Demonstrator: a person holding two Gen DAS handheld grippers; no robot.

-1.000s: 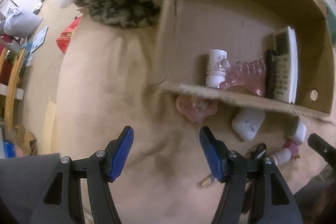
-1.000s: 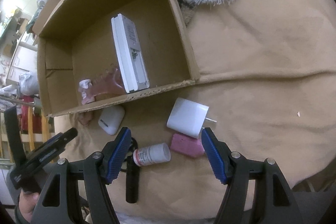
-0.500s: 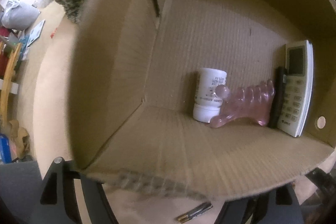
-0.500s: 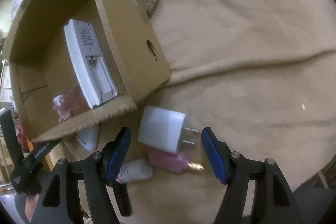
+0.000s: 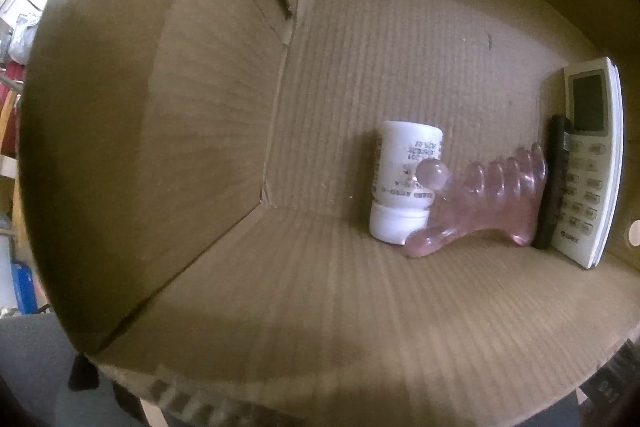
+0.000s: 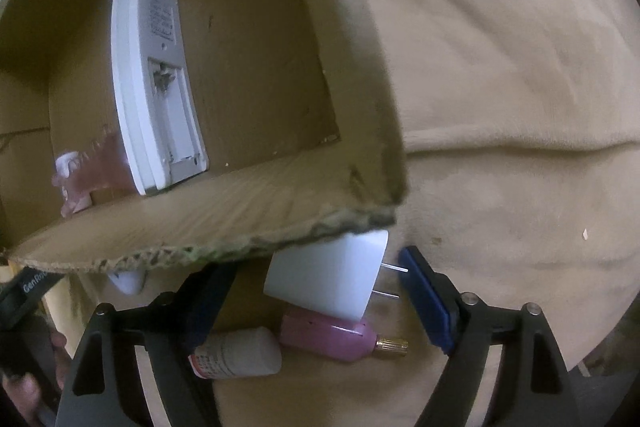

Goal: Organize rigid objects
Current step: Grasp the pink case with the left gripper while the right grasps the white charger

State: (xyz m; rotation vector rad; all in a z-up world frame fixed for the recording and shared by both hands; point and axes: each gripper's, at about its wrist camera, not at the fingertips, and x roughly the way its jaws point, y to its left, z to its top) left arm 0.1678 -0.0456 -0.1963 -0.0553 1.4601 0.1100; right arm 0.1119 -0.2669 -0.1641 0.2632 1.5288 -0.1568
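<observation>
Right tongs [image 6: 316, 301] wide astride the charger [image 6: 328, 275] on the blanket [image 6: 500, 107]; left tongs unseen, state unknown; the tilted box's [image 6: 352, 67] edge overhangs the charger, risking a snag.

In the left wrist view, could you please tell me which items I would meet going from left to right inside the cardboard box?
White pill bottle → translucent pink foot-shaped massager → slim black stick-like object → white remote control, leaning against the cardboard box wall on the right.
</observation>
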